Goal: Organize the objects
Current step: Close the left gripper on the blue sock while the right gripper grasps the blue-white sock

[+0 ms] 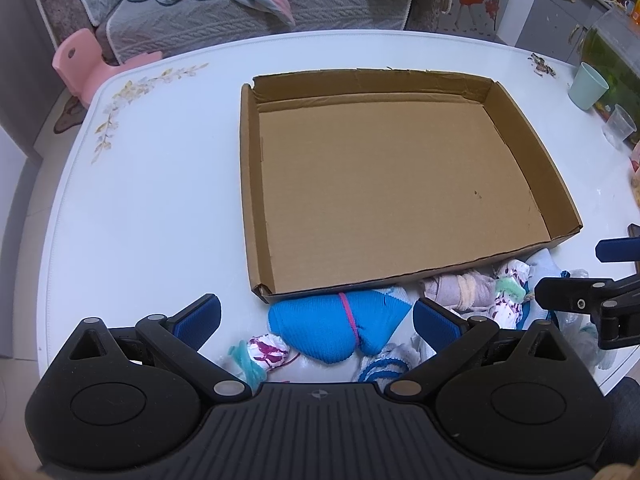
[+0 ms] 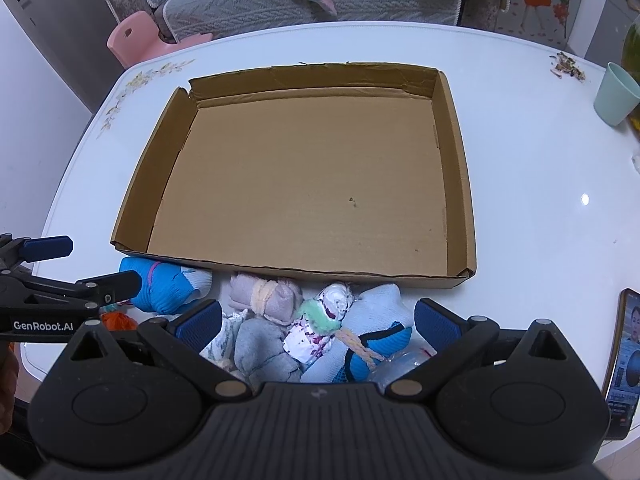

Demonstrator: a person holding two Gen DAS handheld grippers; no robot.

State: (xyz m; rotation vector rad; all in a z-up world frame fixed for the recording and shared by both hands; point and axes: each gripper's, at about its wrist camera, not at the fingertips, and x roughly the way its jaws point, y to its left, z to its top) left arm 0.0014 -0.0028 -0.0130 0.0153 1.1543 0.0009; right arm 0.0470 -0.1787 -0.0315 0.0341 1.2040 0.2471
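On white table point(image 1: 152, 200), cardboard tray point(image 1: 248, 184) fronts grey sofa point(image 1: 224, 12).

Both wrist views angle steeply down, close over table point(image 1: 140, 200) (side by side), sharing cardboard tray point(image 1: 520, 152).

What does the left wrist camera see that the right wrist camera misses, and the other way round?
Only the left wrist view shows a clear plastic cup by the fish tank. Only the right wrist view shows a phone with its screen lit at the table's right edge, and a grey sock bundle. Both show the empty cardboard tray, the blue sock bundle, the green cup and both open grippers.
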